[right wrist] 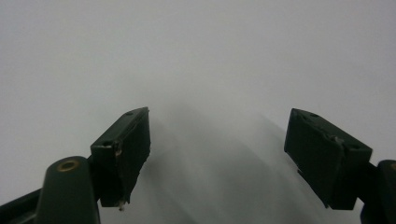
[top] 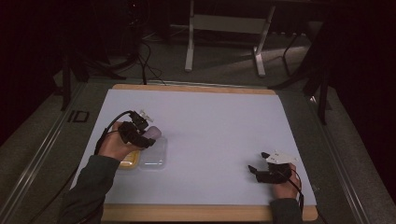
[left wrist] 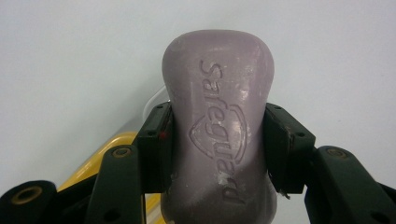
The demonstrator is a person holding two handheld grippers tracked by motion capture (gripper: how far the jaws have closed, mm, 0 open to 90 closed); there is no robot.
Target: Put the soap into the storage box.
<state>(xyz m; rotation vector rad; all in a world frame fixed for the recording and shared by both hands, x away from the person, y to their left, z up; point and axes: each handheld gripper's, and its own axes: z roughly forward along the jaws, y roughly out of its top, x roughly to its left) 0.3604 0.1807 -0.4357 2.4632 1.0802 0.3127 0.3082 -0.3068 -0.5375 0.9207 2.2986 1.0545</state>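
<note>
Above the clear plastic soap box [top: 153, 156], the left tool [left wrist: 217, 140] squeezes a purple soap bar [left wrist: 217, 116]; well apart, the right tool [right wrist: 217, 154] gapes wide.

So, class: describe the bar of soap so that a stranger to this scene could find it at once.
Start at the white table mat and go to its left side, where the left gripper is. Clamped between its jaws is the soap, a pale purple bar stamped Safeguard, unlike the yellow tray and clear lid below it.

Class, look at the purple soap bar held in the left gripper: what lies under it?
Under the soap bar, clamped in the left gripper, sit a yellow soap dish and a clear lid on the white table mat. The hand covers most of the dish, so its contents stay hidden.
</note>
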